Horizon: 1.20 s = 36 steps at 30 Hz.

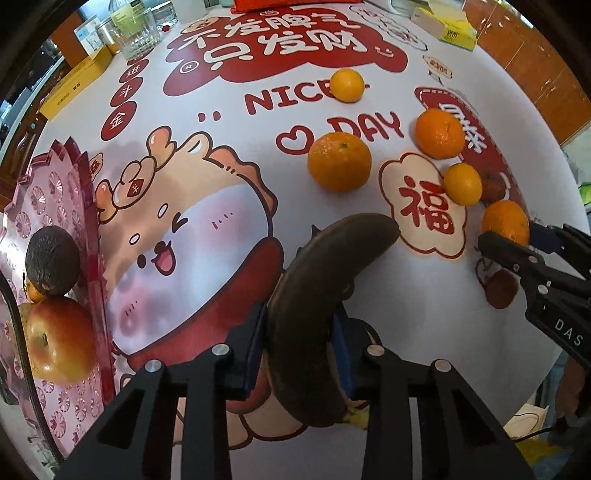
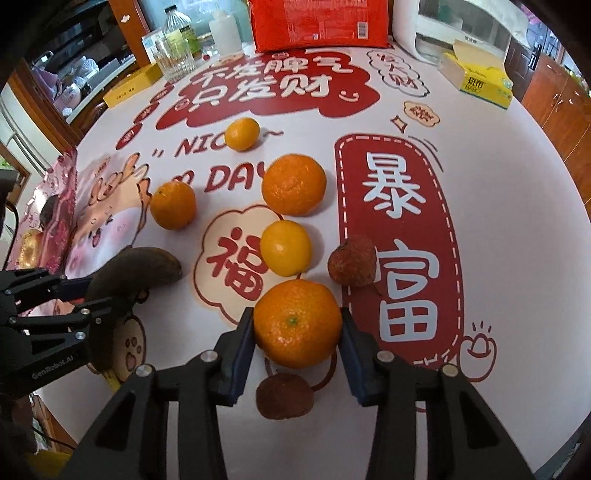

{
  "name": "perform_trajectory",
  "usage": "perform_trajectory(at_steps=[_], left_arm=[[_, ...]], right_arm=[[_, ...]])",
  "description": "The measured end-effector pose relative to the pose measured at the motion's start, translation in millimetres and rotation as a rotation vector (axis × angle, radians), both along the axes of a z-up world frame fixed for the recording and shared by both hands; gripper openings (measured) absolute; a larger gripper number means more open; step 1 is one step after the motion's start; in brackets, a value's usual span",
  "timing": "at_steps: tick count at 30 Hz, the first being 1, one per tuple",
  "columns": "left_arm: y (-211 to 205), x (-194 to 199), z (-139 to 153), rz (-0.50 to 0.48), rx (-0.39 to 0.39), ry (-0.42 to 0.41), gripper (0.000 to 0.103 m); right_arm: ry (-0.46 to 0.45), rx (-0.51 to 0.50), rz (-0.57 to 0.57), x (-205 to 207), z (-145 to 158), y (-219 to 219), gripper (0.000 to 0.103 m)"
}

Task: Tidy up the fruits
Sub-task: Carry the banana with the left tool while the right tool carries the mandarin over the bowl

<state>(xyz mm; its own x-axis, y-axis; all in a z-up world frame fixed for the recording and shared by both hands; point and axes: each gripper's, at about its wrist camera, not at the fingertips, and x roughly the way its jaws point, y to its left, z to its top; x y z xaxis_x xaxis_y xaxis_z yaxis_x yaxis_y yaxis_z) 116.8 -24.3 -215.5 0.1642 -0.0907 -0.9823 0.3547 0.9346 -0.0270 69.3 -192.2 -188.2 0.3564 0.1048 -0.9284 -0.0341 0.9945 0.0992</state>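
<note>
My left gripper is shut on a blackened banana, held just above the printed tablecloth; it also shows in the right wrist view. My right gripper is shut on a large orange, seen from the left wrist view too. A pink fruit tray at the left holds a dark avocado and a red apple. Loose oranges, a yellow citrus and two brown shrivelled fruits lie on the table.
At the far edge stand a glass jar, bottles, a red bag, a white appliance, a yellow tissue box and a yellow flat box. The table edge curves along the right.
</note>
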Motion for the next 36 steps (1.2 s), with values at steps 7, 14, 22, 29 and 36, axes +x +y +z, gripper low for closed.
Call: perform_trajectory(at_steps=[7, 14, 22, 29, 36], left_arm=[[13, -10, 24, 0.005, -0.042, -0.045, 0.031], [23, -19, 59, 0.002, -0.087, -0.1, 0.031], [50, -30, 106, 0.012, -0.142, -0.179, 0.031], [101, -40, 140, 0.056, -0.172, -0.245, 0.031], [154, -46, 161, 0.104, -0.18, -0.308, 0.031]], right_arm=[[-0.033, 0.004, -0.001, -8, 16, 7, 0.043], [-0.07, 0.006, 0.008, -13, 33, 22, 0.043], [-0.117, 0.019, 0.039, -20, 60, 54, 0.043], [-0.184, 0.034, 0.094, -26, 95, 100, 0.043], [-0.235, 0.032, 0.166, -28, 118, 151, 0.043]])
